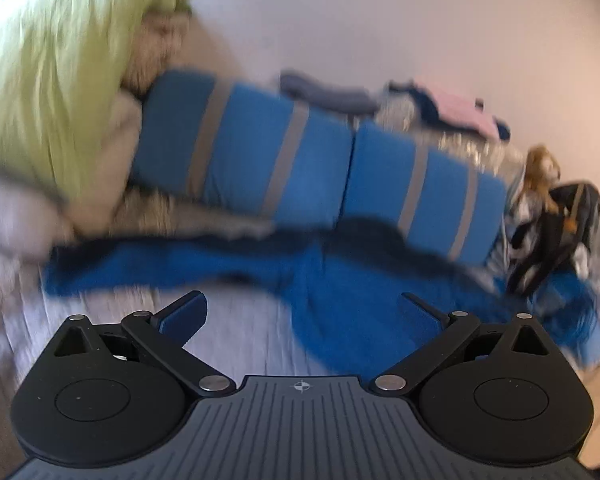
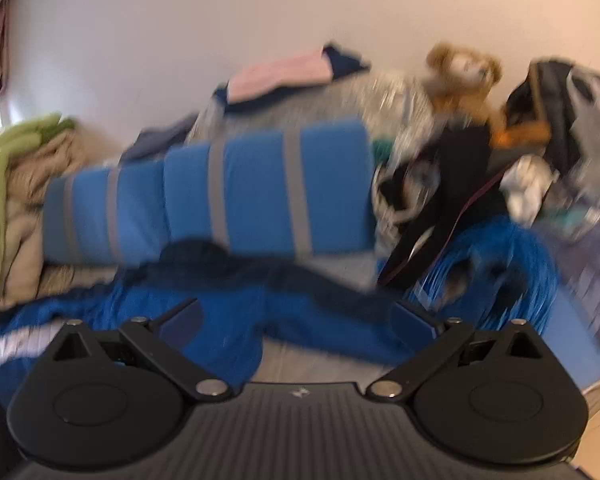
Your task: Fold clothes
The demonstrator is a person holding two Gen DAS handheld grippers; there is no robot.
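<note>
A bright blue garment (image 1: 340, 296) with dark navy parts lies spread on a pale bed cover (image 1: 236, 332), in front of two blue cushions. My left gripper (image 1: 302, 312) hovers just short of it, jaws wide apart and empty. The same blue garment (image 2: 236, 320) fills the lower middle of the right wrist view. My right gripper (image 2: 300, 324) stands open above it, with nothing pressed between its blue pads (image 2: 186, 326). Both views are blurred by motion.
Two blue cushions with grey stripes (image 1: 320, 160) lean behind the garment. A green and beige bedding pile (image 1: 52, 92) stands at left. Folded pink and navy clothes (image 2: 284, 74), a teddy bear (image 2: 462, 76) and a heap of dark clothes (image 2: 456, 200) sit at right.
</note>
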